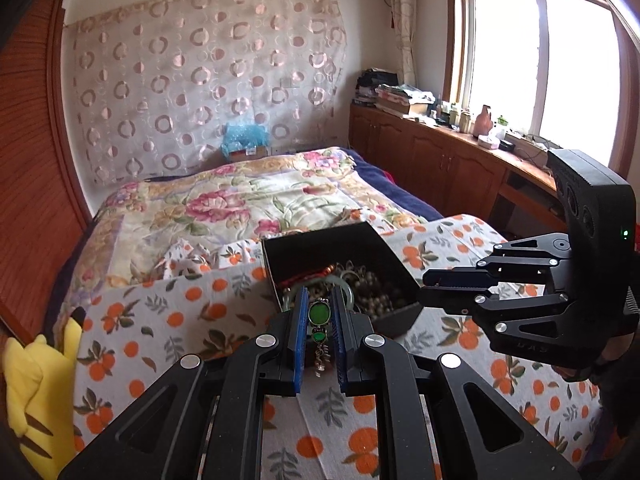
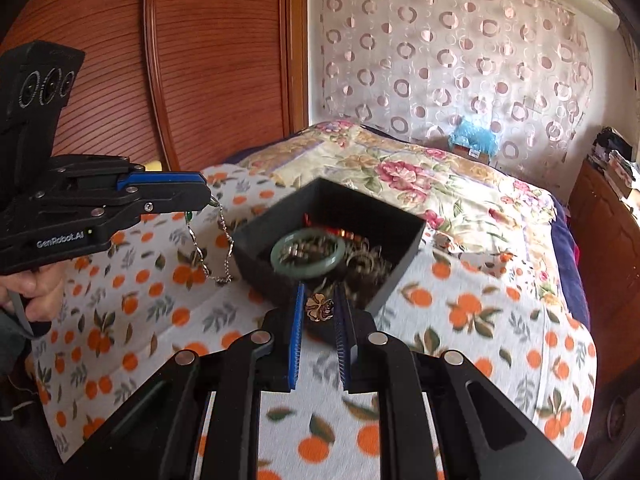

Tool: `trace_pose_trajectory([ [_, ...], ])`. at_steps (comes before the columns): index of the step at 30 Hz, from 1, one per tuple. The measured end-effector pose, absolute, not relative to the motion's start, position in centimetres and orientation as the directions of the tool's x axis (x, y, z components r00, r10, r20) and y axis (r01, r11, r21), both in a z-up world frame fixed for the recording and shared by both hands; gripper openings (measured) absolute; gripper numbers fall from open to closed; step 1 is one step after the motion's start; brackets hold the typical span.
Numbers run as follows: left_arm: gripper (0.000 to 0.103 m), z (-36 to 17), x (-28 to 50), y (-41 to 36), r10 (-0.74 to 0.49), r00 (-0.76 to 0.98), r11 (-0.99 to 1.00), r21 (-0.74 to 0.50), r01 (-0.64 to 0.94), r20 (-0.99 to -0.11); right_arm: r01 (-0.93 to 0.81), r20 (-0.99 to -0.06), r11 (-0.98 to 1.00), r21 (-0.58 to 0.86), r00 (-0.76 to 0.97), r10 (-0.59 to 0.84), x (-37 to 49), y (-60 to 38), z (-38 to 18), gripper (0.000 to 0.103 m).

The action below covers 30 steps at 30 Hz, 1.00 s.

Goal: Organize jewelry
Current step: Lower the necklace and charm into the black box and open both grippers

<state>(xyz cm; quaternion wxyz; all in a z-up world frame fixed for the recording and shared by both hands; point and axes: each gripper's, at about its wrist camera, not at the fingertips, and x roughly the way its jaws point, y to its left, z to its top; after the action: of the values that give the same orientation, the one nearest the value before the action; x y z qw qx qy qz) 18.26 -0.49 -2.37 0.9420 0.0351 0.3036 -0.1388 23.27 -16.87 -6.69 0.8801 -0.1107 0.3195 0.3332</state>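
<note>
A black open box (image 1: 280, 252) (image 2: 404, 248) full of bead strings, a jade bangle (image 2: 308, 256) and other jewelry sits on the orange-print cloth (image 1: 160, 320). My left gripper (image 1: 319, 308) is shut on a silver chain bracelet with green stones (image 1: 319, 314), held in front of the box; in the right wrist view the left gripper (image 2: 206, 200) is left of the box with the chain (image 2: 208, 248) hanging below it. My right gripper (image 2: 319, 304) is shut on a small gold flower piece (image 2: 319, 307) at the box's near edge; in the left wrist view it (image 1: 430, 288) is beside the box's right side.
The cloth covers a raised surface in front of a bed with a floral quilt (image 1: 240, 200). A yellow plush toy (image 1: 36, 392) lies at the left. A wooden wardrobe (image 2: 180, 60) stands left, and a wooden cabinet (image 1: 440, 156) with clutter runs under the window.
</note>
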Motion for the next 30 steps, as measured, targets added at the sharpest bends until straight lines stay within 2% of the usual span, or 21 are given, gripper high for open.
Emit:
trace_pose_trajectory([
  [18, 0.011, 0.2, 21.8, -0.6, -0.245, 0.807, 0.96, -0.019, 0.278, -0.537, -0.649, -0.644, 0.758, 0.065, 0.553, 0.529, 27.3, -15.2, -8.1, 0.017],
  [30, 0.01, -1.6, 26.3, -1.8, -0.243, 0.77, 0.958, -0.019, 0.287, -0.59, -0.636, -0.641, 0.767, 0.087, 0.554, 0.532, 27.3, -15.4, -8.5, 0.019],
])
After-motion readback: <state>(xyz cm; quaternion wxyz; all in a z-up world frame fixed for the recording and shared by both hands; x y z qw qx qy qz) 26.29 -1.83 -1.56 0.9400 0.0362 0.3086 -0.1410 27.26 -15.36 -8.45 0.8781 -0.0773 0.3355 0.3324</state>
